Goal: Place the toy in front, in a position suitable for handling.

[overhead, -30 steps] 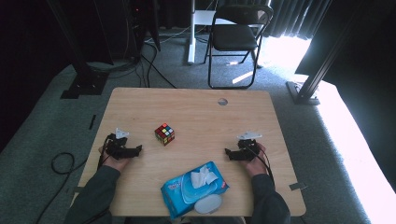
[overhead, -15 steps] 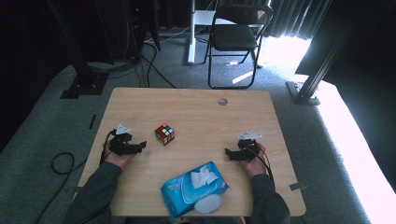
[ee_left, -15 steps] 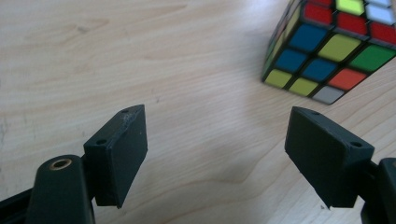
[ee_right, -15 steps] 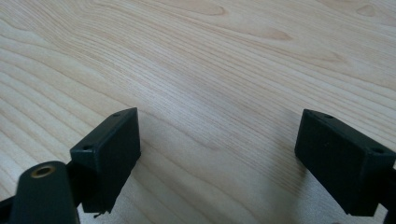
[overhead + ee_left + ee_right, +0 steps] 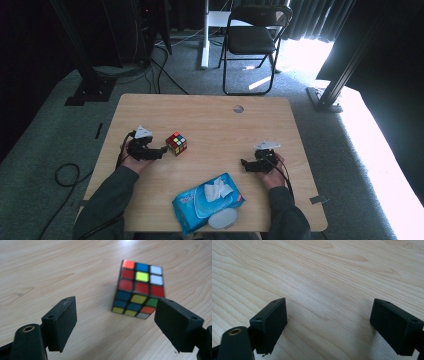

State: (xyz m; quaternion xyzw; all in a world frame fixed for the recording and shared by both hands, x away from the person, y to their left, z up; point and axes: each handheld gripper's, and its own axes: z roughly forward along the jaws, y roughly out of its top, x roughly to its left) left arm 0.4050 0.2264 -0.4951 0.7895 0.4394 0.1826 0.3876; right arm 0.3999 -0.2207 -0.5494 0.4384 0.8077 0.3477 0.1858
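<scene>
Left gripper (image 5: 115, 322), jaws spread, is pointing at the Rubik's cube (image 5: 138, 288); right gripper (image 5: 328, 325) is hovering spread above the wooden table (image 5: 324, 277).

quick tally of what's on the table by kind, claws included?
Puzzle cube: 1
Blue wet-wipes pack: 1
Claws: 2, left claw open near the cube, right claw open over bare table
Total: 4
</scene>
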